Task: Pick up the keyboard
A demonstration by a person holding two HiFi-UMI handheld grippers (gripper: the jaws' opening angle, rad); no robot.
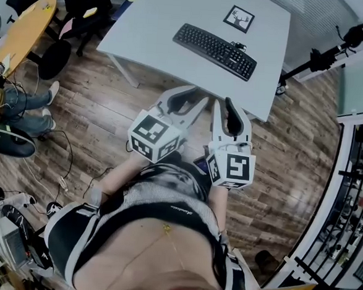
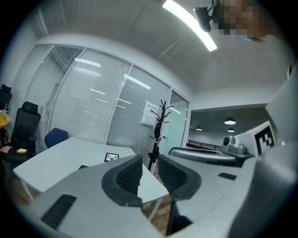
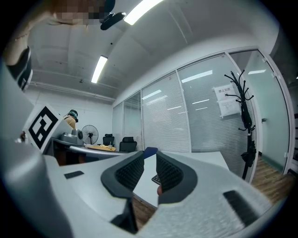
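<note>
Only the head view shows the whole keyboard [image 1: 215, 50], lying flat on the white table [image 1: 146, 27] beside a deer-print card [image 1: 239, 18]. The right gripper view catches just a corner of it beyond the jaws, and both gripper views add a coat rack [image 2: 159, 118] by the glass wall. The left gripper [image 1: 194, 97] and right gripper [image 1: 223, 104] are held level, side by side, aimed at the table and well apart from the keyboard, each clenched on nothing.

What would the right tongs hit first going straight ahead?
Probably the near edge of the white table; the keyboard lies just beyond. Whether the right tongs would clear the tabletop height is unclear.
</note>
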